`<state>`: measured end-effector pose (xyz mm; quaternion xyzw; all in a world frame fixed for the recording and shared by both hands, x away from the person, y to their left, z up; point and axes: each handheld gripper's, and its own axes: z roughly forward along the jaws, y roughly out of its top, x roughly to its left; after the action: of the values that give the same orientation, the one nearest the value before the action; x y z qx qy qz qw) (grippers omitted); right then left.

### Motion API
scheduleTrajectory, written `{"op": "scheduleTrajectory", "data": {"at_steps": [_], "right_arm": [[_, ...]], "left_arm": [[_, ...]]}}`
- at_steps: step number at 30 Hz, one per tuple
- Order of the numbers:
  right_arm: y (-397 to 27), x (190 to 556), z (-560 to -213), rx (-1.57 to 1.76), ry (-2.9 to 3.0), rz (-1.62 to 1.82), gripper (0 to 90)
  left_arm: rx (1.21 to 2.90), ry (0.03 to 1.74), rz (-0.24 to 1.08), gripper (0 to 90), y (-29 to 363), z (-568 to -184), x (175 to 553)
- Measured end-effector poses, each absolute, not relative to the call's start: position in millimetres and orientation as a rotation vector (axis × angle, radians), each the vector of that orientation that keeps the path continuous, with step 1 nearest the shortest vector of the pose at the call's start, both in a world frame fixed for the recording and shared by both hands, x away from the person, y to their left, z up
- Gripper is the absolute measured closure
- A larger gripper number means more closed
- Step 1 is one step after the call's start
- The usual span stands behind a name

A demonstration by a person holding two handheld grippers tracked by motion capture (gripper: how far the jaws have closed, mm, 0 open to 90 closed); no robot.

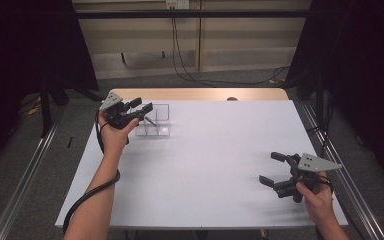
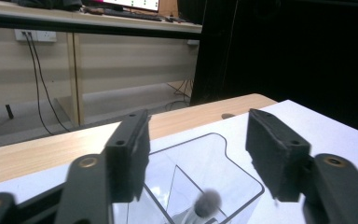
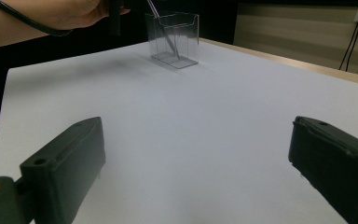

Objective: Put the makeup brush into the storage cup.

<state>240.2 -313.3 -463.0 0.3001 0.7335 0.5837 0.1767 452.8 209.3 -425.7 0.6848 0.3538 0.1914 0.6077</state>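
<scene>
A white table (image 1: 205,165) stands before a beige wall. The clear box (image 2: 200,172), holding 1 thin stick (image 3: 168,39), sits just below the left gripper (image 2: 196,140)'s parted, empty jaws; the right gripper (image 1: 271,169) gapes wide.

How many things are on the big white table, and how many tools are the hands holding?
Clear plastic box: 1
Thin stick with a fuzzy grey tip leaning inside the box: 1
Tools held in hands: 2, the left tool and the right tool
Total: 4
</scene>
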Motion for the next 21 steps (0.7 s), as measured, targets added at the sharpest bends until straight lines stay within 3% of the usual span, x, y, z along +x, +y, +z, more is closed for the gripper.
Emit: {"op": "scheduleTrajectory", "data": {"at_steps": [2, 10, 16, 21], "right_arm": [[-312.3, 240.1, -462.7, 0.846, 2.079, 1.653, 3.4], [-311.1, 240.2, -462.8, 0.838, 2.086, 1.652, 3.4], [-311.4, 239.3, -462.1, 0.841, 2.08, 1.655, 3.4], [-311.7, 237.3, -462.9, 0.84, 2.082, 1.647, 3.4]], "left_arm": [[1.583, 0.819, 0.44, 34.5, 209.8, -425.5, 451.5], [1.57, 0.819, 0.428, 29.6, 213.1, -423.3, 448.0], [1.553, 0.825, 0.419, 17.0, 214.4, -423.2, 444.7], [1.56, 0.833, 0.404, 12.1, 215.8, -422.0, 441.7]]}}
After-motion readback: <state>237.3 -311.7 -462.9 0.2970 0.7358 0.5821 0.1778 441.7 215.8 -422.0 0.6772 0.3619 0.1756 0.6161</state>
